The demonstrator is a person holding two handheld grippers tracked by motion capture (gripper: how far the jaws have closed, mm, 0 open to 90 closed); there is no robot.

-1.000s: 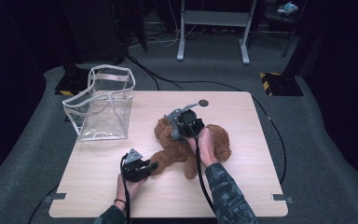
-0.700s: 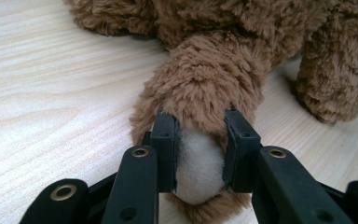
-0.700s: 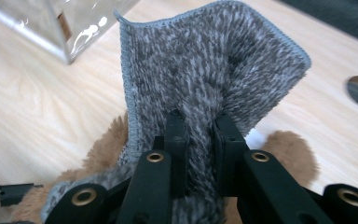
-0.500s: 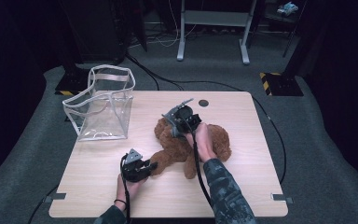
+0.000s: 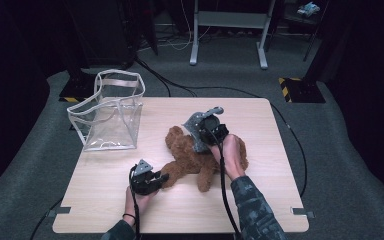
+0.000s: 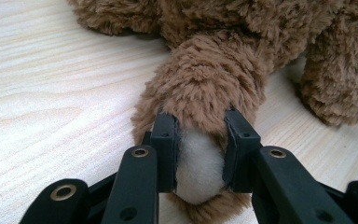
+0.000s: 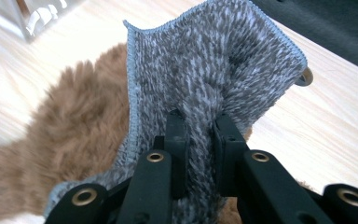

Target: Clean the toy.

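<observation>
Left gripper is clamping the fluffy brown plush bear's paw; I'm pinching the grey knitted cloth in the right gripper. That cloth, probably the bear's garment, is standing above its body, beyond the left gripper.

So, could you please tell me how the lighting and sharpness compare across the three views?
High view: table lit, surroundings dark, picture soft. Left gripper view: bright, crisp on the teddy bear's fur. Right gripper view: grey cloth sharp; the clear bag in the upper left corner is blurred.

High view above table looking forward-down; both gripper views close, sharing plush bear
</observation>
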